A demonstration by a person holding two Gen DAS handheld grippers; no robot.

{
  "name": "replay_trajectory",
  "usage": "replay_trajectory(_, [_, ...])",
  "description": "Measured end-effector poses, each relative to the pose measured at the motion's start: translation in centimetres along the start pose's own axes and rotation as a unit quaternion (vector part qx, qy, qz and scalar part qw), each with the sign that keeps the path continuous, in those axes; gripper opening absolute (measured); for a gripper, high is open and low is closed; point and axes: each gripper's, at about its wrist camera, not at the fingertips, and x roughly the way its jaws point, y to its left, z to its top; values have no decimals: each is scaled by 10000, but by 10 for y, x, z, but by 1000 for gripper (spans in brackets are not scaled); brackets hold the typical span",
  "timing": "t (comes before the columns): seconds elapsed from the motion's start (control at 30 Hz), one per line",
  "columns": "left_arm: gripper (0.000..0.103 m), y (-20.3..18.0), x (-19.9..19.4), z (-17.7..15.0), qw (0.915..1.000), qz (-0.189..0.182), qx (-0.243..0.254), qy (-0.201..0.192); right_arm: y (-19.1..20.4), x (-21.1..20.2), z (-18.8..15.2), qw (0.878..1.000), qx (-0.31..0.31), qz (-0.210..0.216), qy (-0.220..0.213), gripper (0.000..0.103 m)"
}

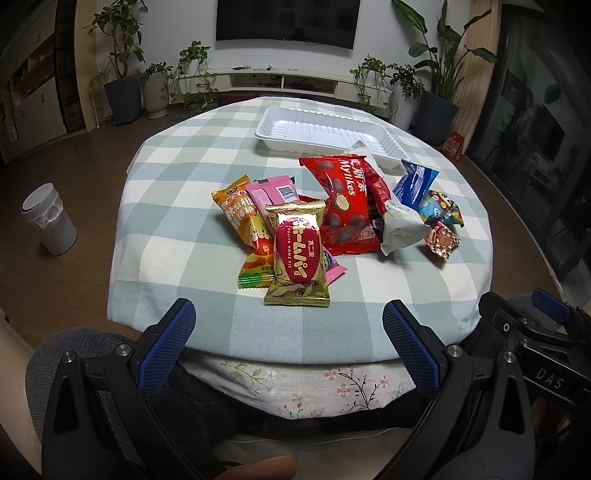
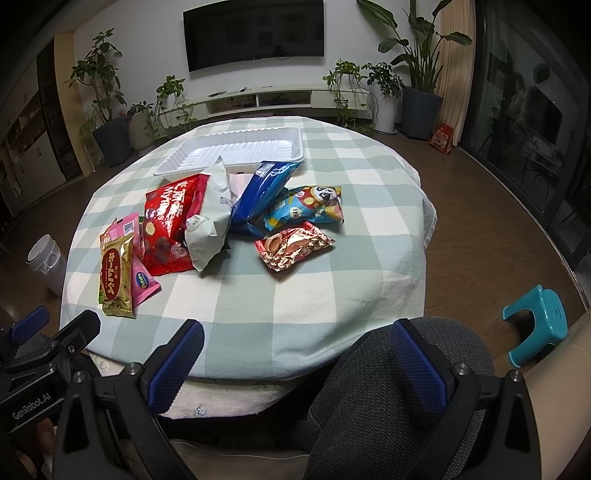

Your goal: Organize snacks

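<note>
Snack packets [image 1: 332,210] are lying heaped before the empty white tray [image 1: 325,129]; left gripper [image 1: 288,332] and right gripper [image 2: 295,347] are hovering wide open, holding nothing; overlapping wrappers risk a double pick.

Ahead of the claws, beyond the checked tablecloth [image 2: 332,258]: wall-mounted television [image 2: 255,33] over a low white cabinet [image 2: 266,98], potted plants [image 2: 107,110] flanking both sides; white bin [image 1: 50,221] on floor left, teal stool [image 2: 535,321] right.

Red bag [image 1: 345,206] reads "Mylikes"; gold packet [image 1: 297,264] "FUJIYA HOME PIE".
</note>
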Motion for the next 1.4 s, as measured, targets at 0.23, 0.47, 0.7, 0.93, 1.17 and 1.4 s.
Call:
replay_trajectory(0.23, [103, 6, 4, 0, 9965, -786, 219, -172, 2, 4, 1, 9999, 108, 62, -4, 103])
replay_trajectory(0.47, [103, 25, 26, 11, 9981, -539, -11, 300, -19, 5, 5, 9977, 469, 496, 1, 103])
replay_trajectory(0.7, [102, 45, 49, 42, 9986, -156, -270, 432, -26, 20, 10, 9951, 595, 790, 24, 100])
replay_trajectory(0.93, [65, 13, 65, 49, 9977, -405, 218, 503, -23, 37, 9, 9960, 399, 778, 166, 83])
replay_trajectory(1.17, [54, 4, 83, 52, 9971, -212, 298, 673, -27, 40, 12, 9952, 468, 851, 129, 82])
replay_trajectory(1.4, [36, 4, 89, 50, 9965, -74, 498, 666, -24, 41, 12, 9948, 389, 931, 115, 80])
